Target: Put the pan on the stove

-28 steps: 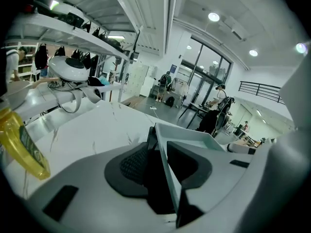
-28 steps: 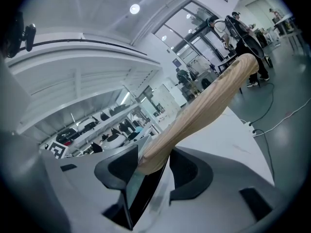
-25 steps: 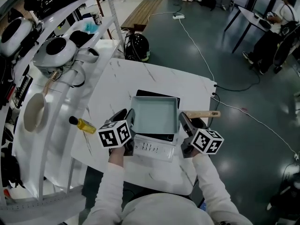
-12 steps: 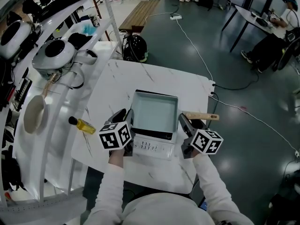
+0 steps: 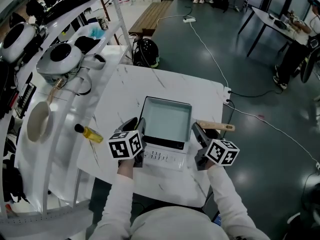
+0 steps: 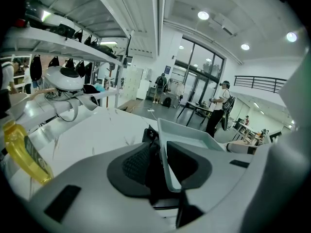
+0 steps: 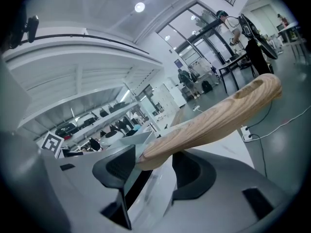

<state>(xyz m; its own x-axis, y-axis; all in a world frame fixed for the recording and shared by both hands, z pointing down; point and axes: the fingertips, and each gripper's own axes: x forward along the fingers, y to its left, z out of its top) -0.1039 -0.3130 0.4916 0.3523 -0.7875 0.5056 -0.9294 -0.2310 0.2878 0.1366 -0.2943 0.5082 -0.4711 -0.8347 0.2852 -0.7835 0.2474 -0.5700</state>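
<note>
A square pale-blue pan (image 5: 166,120) with a wooden handle (image 5: 216,126) sits on a white portable stove (image 5: 162,157) on the white table (image 5: 130,86). My left gripper (image 5: 136,130) is at the pan's left wall. In the left gripper view that wall (image 6: 187,135) stands between the jaws, with a dark gap on the outer side, and the left gripper (image 6: 158,161) looks open. My right gripper (image 5: 198,132) is at the handle's root. The handle (image 7: 214,118) runs between its wide jaws and leans on the left pad, apart from the other; the right gripper (image 7: 153,171) is open.
A yellow bottle (image 5: 89,132) lies at the table's left edge. The rack on the left holds a white ladle-like pan (image 5: 37,121) and round white appliances (image 5: 60,56). A black helmet (image 5: 146,50) and a cable (image 5: 210,49) lie on the floor beyond the table.
The pan has shifted slightly away from me and now covers the stove's black top. Both grippers stay at its sides.
</note>
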